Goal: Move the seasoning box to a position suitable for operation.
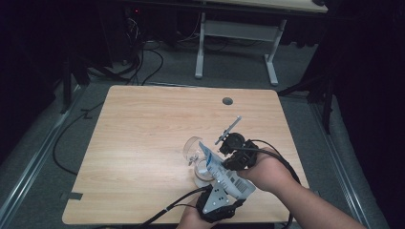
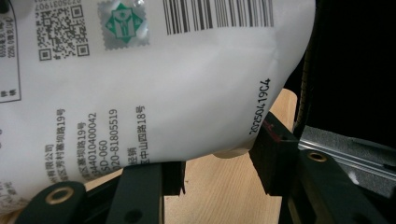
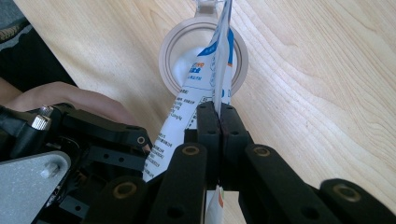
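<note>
Standing on grey carpet [image 1: 305,81], wooden table [image 1: 143,129]

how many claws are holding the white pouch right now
2. The right claw is shut on the white pouch along its edge, above the clear cup. The left claw grips the pouch's bulging lower end, near the table's front edge.

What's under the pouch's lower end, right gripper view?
The white pouch hangs into the round mouth of a clear cup on the wooden table. The pouch covers the cup's inside, so any contents are hidden.
</note>
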A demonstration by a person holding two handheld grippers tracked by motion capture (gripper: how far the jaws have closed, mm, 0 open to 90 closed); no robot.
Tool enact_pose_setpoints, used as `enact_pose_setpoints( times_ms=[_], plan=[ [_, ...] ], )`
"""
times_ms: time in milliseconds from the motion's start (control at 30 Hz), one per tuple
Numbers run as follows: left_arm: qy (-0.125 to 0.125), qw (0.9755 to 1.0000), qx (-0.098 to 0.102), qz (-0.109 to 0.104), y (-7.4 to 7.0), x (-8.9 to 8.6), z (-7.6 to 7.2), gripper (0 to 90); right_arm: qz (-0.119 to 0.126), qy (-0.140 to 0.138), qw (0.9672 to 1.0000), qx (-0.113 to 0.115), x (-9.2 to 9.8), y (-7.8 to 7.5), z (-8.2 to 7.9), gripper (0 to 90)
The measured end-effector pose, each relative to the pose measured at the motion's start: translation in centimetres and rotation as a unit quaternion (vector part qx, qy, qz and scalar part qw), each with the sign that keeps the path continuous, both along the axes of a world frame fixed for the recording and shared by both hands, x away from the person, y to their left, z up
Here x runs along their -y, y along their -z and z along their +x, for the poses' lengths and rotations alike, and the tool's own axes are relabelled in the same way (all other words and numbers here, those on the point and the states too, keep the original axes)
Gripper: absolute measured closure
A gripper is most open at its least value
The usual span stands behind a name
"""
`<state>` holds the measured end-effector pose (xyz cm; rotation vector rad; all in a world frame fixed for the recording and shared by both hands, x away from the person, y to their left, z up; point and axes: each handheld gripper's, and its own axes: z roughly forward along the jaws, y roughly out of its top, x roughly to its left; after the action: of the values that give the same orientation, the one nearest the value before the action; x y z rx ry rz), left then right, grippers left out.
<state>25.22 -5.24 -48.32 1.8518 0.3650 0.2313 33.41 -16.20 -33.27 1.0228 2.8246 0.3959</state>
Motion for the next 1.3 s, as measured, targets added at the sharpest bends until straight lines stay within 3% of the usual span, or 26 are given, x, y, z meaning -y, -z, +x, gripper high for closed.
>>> enact_pose_setpoints(
  times_ms=[1300],
  plan=[
    [-0.003,1.0000,-0.001,-0.007,-0.10,-0.04,-0.06,59.3,-0.004,-0.006,1.0000,0.001,-0.28,-0.09,0.08,89.6]
  ],
)
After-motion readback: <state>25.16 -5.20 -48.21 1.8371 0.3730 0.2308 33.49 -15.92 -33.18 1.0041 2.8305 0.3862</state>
